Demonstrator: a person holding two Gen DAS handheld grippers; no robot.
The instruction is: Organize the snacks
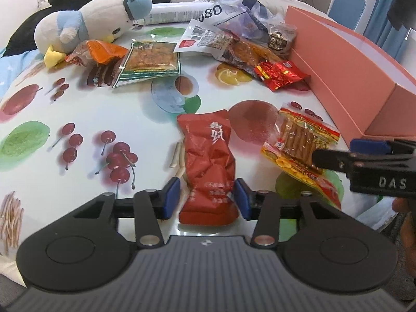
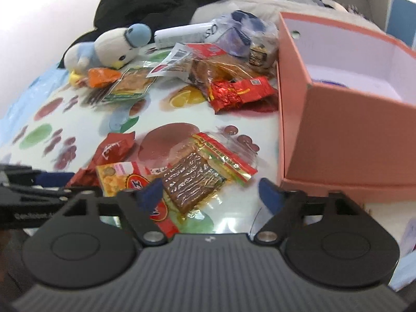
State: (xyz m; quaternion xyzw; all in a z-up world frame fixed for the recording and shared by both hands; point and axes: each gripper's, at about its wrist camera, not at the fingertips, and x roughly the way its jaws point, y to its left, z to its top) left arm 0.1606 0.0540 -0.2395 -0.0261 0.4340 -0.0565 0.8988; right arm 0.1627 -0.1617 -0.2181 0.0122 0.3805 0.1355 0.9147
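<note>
Right hand-held gripper (image 1: 335,153) marked "DAS"; white tube (image 1: 182,13) reads "080".

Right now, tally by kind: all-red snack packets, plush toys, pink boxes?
All-red packets: 2 (matte red packet, shiny red packet)
Plush toy: 1
Pink box: 1
Total: 4

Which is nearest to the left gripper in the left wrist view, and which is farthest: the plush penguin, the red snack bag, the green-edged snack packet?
1. Red snack bag, between the left gripper's jaws.
2. Green-edged snack packet, mid-table, left.
3. Plush penguin, far left edge.
</note>
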